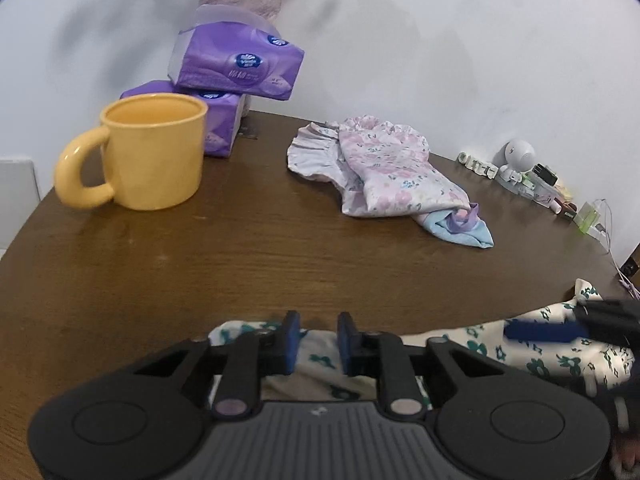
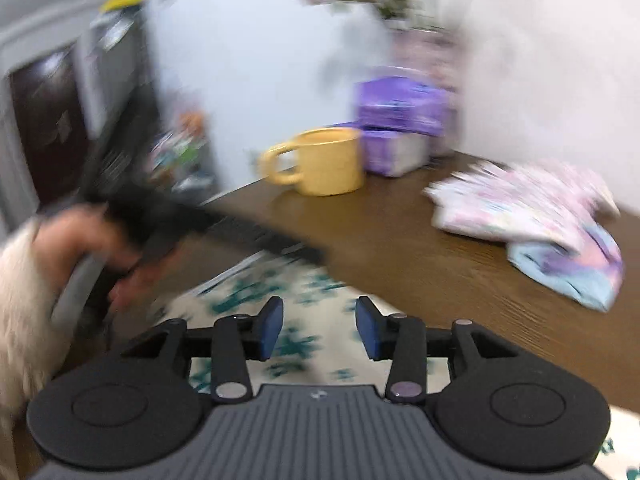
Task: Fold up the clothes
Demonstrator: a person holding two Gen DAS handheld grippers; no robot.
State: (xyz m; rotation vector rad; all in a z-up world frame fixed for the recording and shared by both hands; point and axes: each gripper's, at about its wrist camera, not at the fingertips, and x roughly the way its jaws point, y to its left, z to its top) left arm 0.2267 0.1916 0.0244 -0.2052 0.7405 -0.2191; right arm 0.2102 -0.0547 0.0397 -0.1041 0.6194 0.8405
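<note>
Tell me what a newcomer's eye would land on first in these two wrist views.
First the big yellow mug, standing on the left of the brown table in front of the stacked purple tissue packs. Next the pink floral clothes heaped toward the back, over a light blue piece. Nearest, the white garment with green flowers lies at the table's front edge under the open left gripper and open right gripper.

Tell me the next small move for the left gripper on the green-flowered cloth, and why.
Probably close the left gripper on the green-flowered cloth. Its jaws stand open with the cloth's edge lying between the blue pads, nothing is pinched yet, and the right gripper is open over the same cloth too.
</note>
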